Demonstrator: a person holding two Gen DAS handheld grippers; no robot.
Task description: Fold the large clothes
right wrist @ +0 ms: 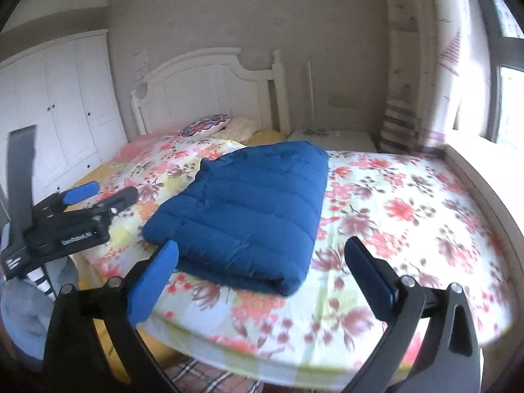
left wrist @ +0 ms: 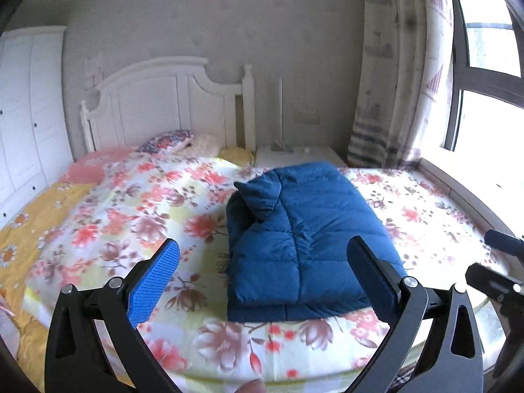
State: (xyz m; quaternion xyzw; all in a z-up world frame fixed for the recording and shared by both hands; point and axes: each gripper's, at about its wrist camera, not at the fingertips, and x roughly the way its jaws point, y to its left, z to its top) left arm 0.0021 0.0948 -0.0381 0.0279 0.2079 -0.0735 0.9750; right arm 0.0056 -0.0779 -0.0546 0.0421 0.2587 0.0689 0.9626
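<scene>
Item: blue padded jacket [left wrist: 304, 239], folded into a thick rectangle, lying on my bed's floral quilt [left wrist: 137, 216] near the foot edge. My left claw [left wrist: 262, 275]: spread wide, holding nothing, raised before the jacket. My right claw [right wrist: 262, 275]: likewise spread wide, empty. White headboard [left wrist: 170, 104] behind; window [left wrist: 491, 75] right.

L gripper [left wrist: 262, 281], R gripper [right wrist: 262, 278]: open, empty
</scene>
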